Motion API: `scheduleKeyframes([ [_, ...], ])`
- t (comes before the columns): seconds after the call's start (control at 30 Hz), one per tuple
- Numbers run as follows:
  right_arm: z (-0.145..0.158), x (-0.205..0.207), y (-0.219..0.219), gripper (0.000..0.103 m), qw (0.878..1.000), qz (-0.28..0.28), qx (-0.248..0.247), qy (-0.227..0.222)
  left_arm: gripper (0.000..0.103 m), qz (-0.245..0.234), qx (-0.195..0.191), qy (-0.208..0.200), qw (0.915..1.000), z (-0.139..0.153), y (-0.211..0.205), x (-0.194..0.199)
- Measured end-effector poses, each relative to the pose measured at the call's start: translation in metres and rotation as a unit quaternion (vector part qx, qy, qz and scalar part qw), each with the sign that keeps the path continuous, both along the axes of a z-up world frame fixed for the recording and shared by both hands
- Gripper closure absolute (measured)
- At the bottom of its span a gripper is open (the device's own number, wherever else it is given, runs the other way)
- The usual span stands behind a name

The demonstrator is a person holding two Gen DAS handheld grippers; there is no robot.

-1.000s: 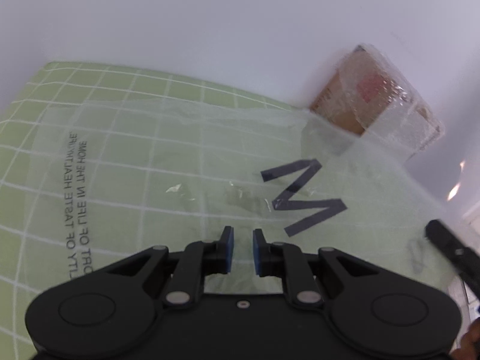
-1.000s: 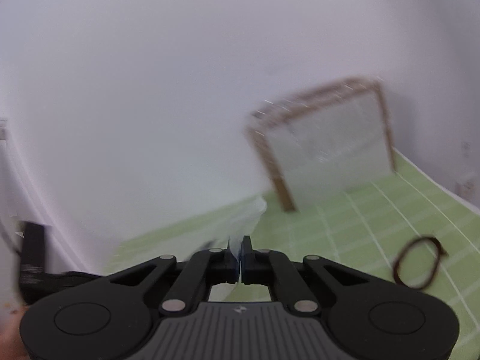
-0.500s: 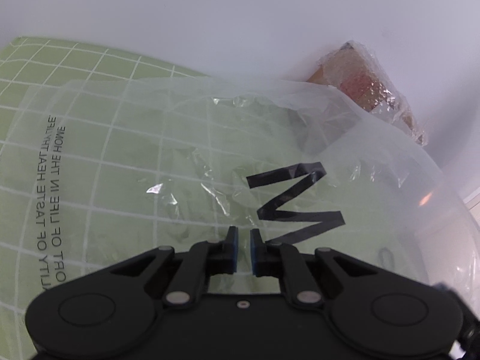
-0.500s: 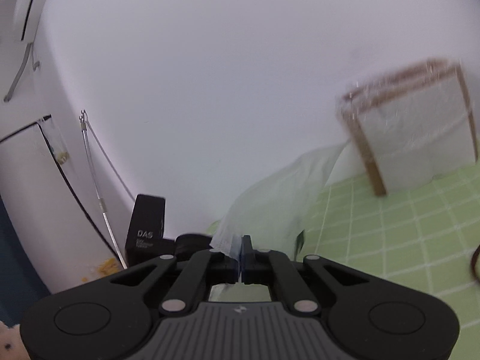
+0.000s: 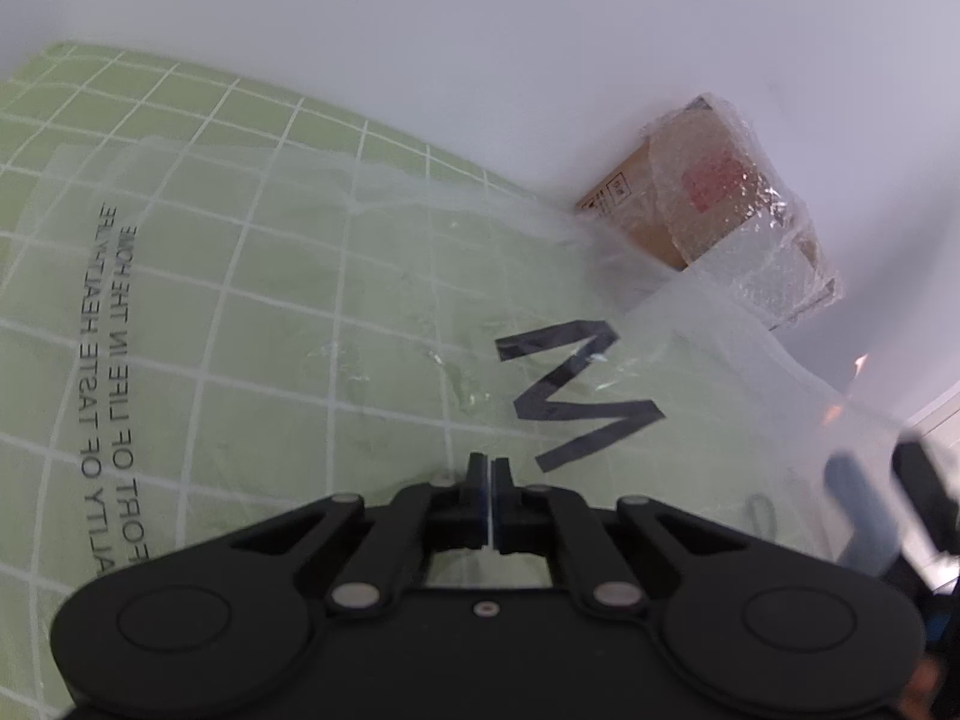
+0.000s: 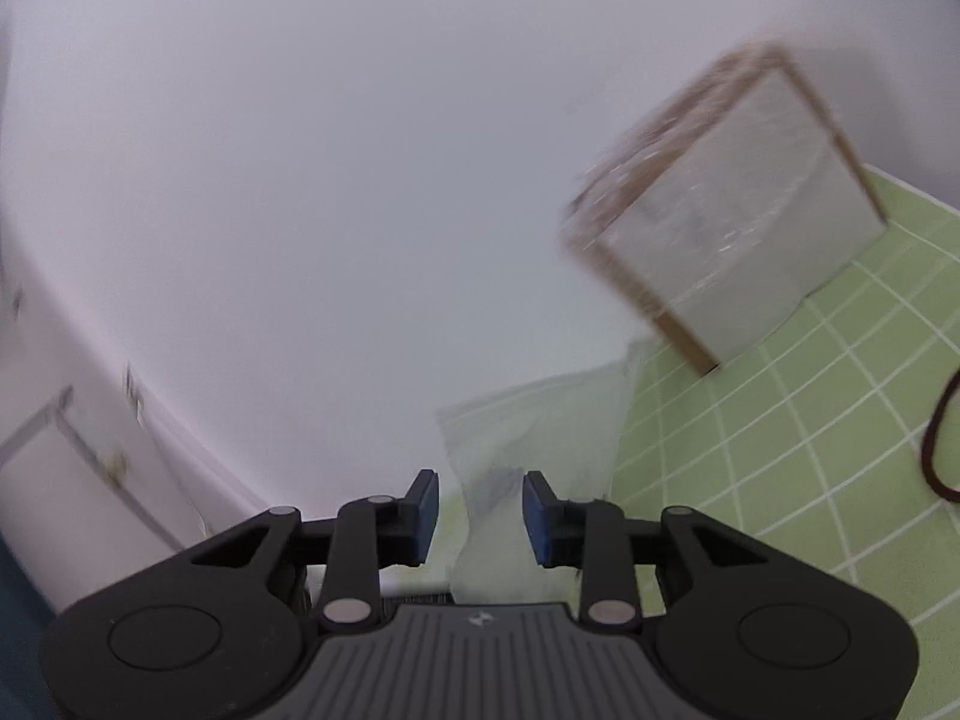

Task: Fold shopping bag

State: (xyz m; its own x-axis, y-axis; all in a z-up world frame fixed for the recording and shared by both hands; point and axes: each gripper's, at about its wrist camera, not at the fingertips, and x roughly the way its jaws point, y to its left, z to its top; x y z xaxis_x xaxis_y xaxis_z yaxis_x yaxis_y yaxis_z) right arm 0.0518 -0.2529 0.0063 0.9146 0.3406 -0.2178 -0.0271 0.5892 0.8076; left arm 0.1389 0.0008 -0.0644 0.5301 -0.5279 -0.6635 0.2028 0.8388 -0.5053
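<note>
1. Left gripper [image 5: 491, 480]: jaws pressed together, blue pads meeting at the near edge of the shopping bag [image 5: 360, 324]. A thin light line runs between the pads, so it looks pinched on the film, though the plastic is too clear to be sure.
2. Right gripper [image 6: 474, 507]: jaws spread and opening. A bunched end of the bag [image 6: 540, 438] sits in the gap; the pads do not press on it.
3. In the left wrist view the right gripper [image 5: 882, 483] shows blurred at the right edge, behind the raised right side of the bag.
4. Bag: clear plastic, lying mostly flat on the green grid mat [image 5: 180, 108]. A large dark "M" print [image 5: 570, 396] sits just ahead of the left gripper, and mirrored small text [image 5: 108, 360] runs along the left.
5. The bag's right side lifts off the mat and partly covers the cardboard box [image 5: 708, 204].
6. The box is wrapped in clear film and stands against the white wall [image 5: 480, 30] at the mat's far edge.
7. Right wrist view: same box [image 6: 738, 228], motion-blurred, and a dark loop [image 6: 939, 438] lying on the mat at the right edge.
</note>
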Motion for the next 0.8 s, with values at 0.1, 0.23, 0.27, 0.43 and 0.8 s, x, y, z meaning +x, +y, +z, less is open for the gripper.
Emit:
scheduleKeyframes([
  [0.1,-0.006,0.010,-0.011,0.066,0.999,-0.033,0.034,0.007,0.101,0.001,0.004,-0.003,1.0000,0.001,-0.002,0.001],
  [0.23,-0.019,0.020,-0.026,0.066,0.992,-0.091,0.077,0.042,0.101,0.002,-0.003,-0.001,1.0000,-0.001,0.002,0.001],
  [0.27,-0.021,0.022,-0.027,0.066,0.991,-0.098,0.077,0.051,0.101,0.001,-0.003,-0.001,1.0000,-0.001,0.002,0.002],
  [0.43,-0.013,0.041,-0.013,0.071,0.986,-0.098,-0.073,0.111,0.101,-0.005,0.009,-0.007,0.9999,0.000,0.000,0.001],
  [0.8,-0.011,0.035,0.013,0.102,0.953,-0.146,-0.177,0.197,0.098,-0.018,0.038,-0.025,0.9988,0.009,-0.006,-0.007],
])
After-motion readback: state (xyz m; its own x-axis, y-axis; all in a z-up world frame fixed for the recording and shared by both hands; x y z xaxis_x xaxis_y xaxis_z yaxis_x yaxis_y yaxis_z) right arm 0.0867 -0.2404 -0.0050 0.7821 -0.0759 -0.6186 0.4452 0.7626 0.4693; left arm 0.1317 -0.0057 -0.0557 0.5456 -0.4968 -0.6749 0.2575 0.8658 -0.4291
